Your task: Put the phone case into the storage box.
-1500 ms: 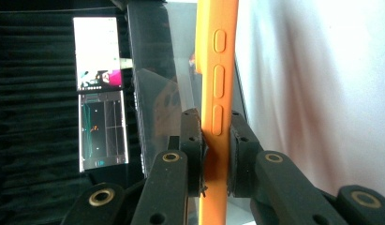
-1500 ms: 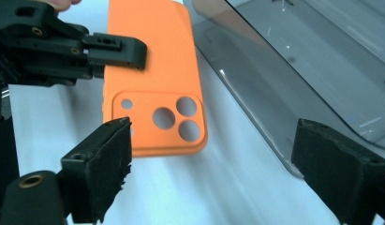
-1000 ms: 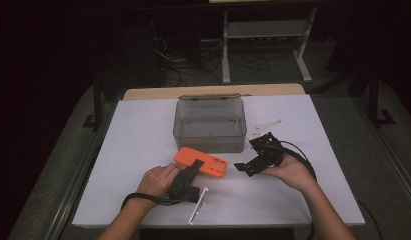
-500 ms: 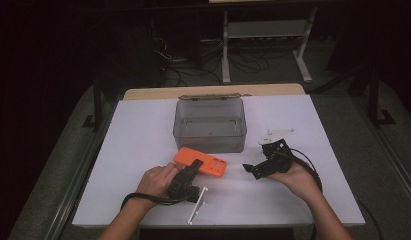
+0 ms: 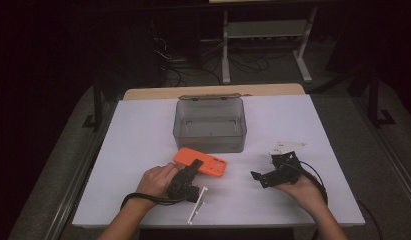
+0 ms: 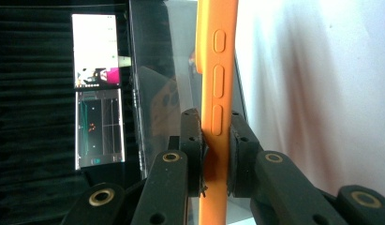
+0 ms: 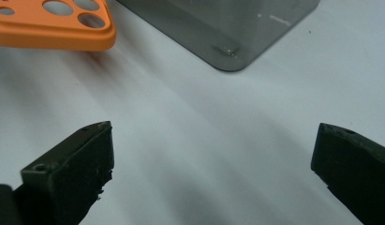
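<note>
High view: white table [image 5: 143,130], biggest thing on it is the smoky clear plastic box [image 5: 210,125], lid off or open, nothing visible inside. Just in front of the box lies the orange phone case [image 5: 205,163], flat on the table, near the box wall but not in it.

Left gripper [image 5: 189,174] has the case by its near edge. Left gripper view confirms: jaws pinch the orange case [image 6: 217,93] across its side with the button bumps, pads pressed on both faces, case standing vertical in that camera because the hand is rolled. Box wall [image 6: 157,84] sits right behind it.

Right gripper [image 5: 273,175] hovers low over bare table to the right of the case, well apart from it. Right gripper view: jaws spread wide, nothing between them, case corner with camera holes [image 7: 54,23] top left, box corner [image 7: 227,47] ahead.

Smallest: a white stick-like part [image 5: 197,205] by the left wrist, and a small white bit [image 5: 288,146] past the right gripper. Can't tell what either is.

Progress, my read: case is grasped, not lifted. If it goes in the box, lift and drop remain. Right hand looks free to assist or steady.
</note>
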Available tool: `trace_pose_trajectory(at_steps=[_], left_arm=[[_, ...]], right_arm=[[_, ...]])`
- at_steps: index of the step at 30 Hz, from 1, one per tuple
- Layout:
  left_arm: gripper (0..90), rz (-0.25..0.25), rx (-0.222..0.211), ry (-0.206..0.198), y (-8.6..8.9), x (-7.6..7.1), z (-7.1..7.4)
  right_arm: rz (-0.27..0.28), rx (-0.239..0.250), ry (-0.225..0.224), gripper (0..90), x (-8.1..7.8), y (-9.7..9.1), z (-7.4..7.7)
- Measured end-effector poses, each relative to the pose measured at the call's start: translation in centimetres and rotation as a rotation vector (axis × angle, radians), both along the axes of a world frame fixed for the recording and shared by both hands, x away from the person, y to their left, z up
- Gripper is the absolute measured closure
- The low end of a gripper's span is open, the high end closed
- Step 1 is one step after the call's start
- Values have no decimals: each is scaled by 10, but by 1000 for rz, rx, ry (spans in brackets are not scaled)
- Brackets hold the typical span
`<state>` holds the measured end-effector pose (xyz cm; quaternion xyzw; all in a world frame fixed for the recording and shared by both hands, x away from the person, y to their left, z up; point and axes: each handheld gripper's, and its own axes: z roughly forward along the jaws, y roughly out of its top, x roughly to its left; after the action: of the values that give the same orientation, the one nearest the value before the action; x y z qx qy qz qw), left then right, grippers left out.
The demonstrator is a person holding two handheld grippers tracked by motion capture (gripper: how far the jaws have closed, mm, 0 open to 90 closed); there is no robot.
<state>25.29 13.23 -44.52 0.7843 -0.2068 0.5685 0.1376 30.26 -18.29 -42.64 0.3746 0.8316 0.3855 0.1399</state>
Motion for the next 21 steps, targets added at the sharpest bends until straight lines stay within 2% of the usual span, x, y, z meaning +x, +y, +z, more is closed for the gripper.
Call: trace_pose_trajectory(at_steps=[4,5,9,12,19,21], left_arm=[[797,1,-2,0,0,0,0],[797,2,-2,0,0,0,0],[797,2,-5,0,1,0,1],[797,1,-5,0,1,1,0],[797,7,-12,8,1,3,1],[797,7,-15,9,1,4,1]], right_arm=[[-27,28,-17,0,-7,-1,-3],[-29,22,-24,0,-9,-1,-5],[-43,33,-17,0,-16,-4,-10],[-41,31,-18,0,-20,-4,-12],[-20,12,-25,0,-19,-2,-13],[-22,19,-25,0,-19,-3,-13]])
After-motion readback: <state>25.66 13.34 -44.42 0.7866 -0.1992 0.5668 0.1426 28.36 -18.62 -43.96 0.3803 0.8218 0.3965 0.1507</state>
